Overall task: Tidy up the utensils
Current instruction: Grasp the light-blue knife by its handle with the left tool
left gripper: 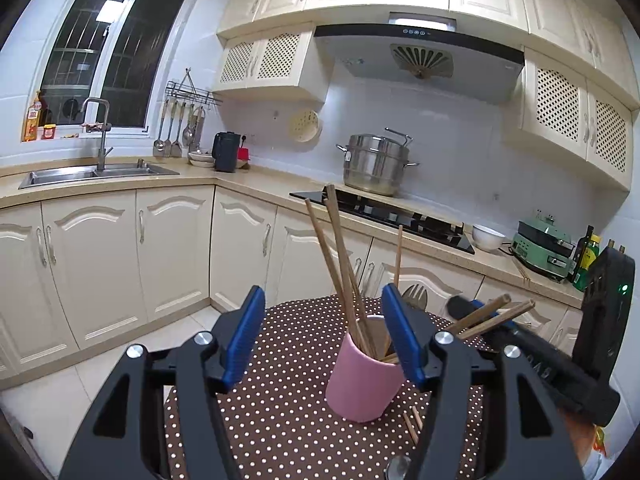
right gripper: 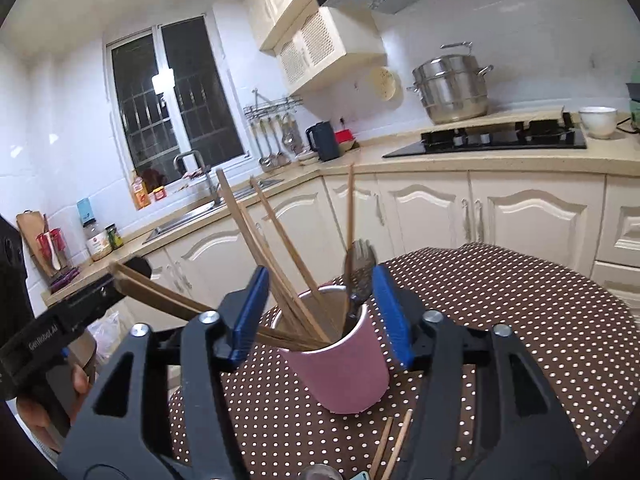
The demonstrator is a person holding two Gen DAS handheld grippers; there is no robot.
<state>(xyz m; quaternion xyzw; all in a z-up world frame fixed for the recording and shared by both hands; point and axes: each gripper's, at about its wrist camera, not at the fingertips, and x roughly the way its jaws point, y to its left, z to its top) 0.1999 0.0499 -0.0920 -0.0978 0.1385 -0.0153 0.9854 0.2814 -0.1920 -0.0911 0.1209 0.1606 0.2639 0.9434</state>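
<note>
A pink cup [left gripper: 362, 380] [right gripper: 340, 364] stands on the brown dotted tablecloth [left gripper: 280, 400] [right gripper: 520, 320]. Several wooden chopsticks [left gripper: 340, 248] [right gripper: 276, 236] and a metal fork [right gripper: 360, 268] stand in it. One chopstick pair [left gripper: 492, 316] [right gripper: 160, 292] leans low out of the cup toward the grippers. My left gripper [left gripper: 323, 336] is open just short of the cup, with nothing pressed between its blue pads. My right gripper [right gripper: 322, 316] is open too, its pads on either side of the cup's rim without touching it. Two loose chopsticks [right gripper: 394, 448] [left gripper: 412, 424] lie on the cloth in front of the cup.
A round metal thing [left gripper: 396, 468] shows at the table's near edge. A hand [right gripper: 44, 400] grips the other gripper's handle at the left. Cream cabinets [left gripper: 172, 248] ring the table, with a sink [left gripper: 96, 174], a hob [right gripper: 500, 140] and a steel pot [left gripper: 376, 164] on the counter.
</note>
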